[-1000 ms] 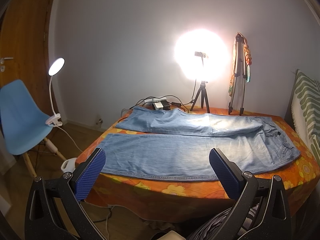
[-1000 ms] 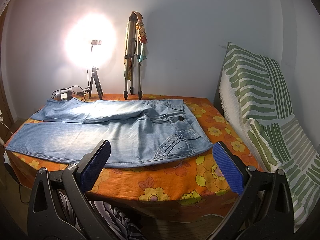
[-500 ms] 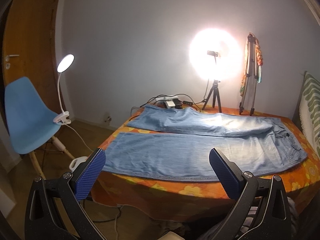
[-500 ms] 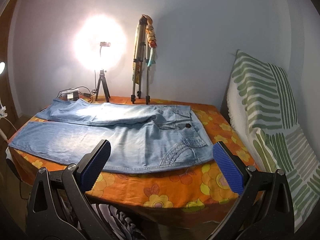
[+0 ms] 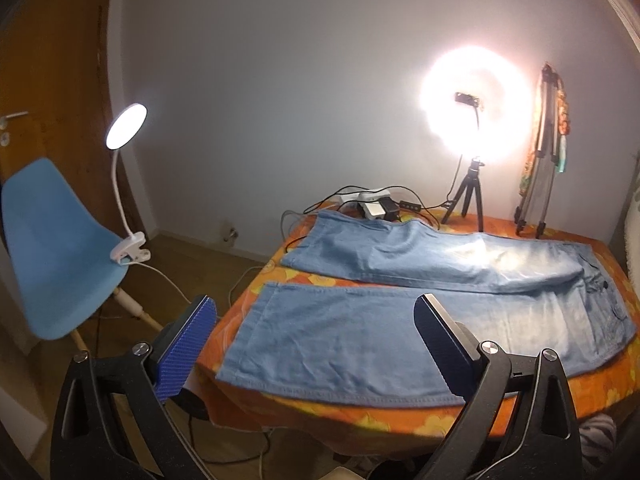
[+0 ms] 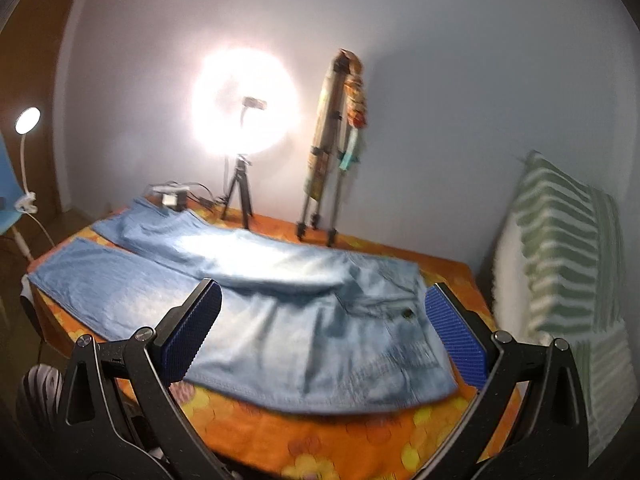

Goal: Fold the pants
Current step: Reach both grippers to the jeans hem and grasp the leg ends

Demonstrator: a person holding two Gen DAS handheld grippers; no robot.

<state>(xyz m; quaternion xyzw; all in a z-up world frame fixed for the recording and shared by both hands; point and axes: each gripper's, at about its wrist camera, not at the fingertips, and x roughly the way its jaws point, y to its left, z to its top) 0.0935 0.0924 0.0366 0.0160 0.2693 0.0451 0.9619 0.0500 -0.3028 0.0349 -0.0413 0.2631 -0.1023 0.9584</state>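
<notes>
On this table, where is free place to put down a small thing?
Bare orange tablecloth shows right of the jeans waistband, and along the near edge. The strip between the two legs is narrow. The back is crowded: power strip, cables, ring light tripod, folded tripod.

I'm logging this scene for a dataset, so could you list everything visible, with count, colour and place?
jeans: one pair, light blue, spread flat on the table, legs apart, waist at the right end.
tablecloth: one, orange with yellow flowers, covering the table.
ring light: one, lit white, on a small black tripod at the table's far edge.
folded tripod: one, silver, against the wall, right of the ring light.
power strip with plugs: one cluster, white and black, far edge of the table.
clip lamp: one, white, lit, clipped to the chair.
chair: one, blue, left of the table.
door: one, brown wood, far left.
cushion: one, green and white striped, right of the table.
left gripper: open, above the near leg.
right gripper: open, above the waist end.
</notes>
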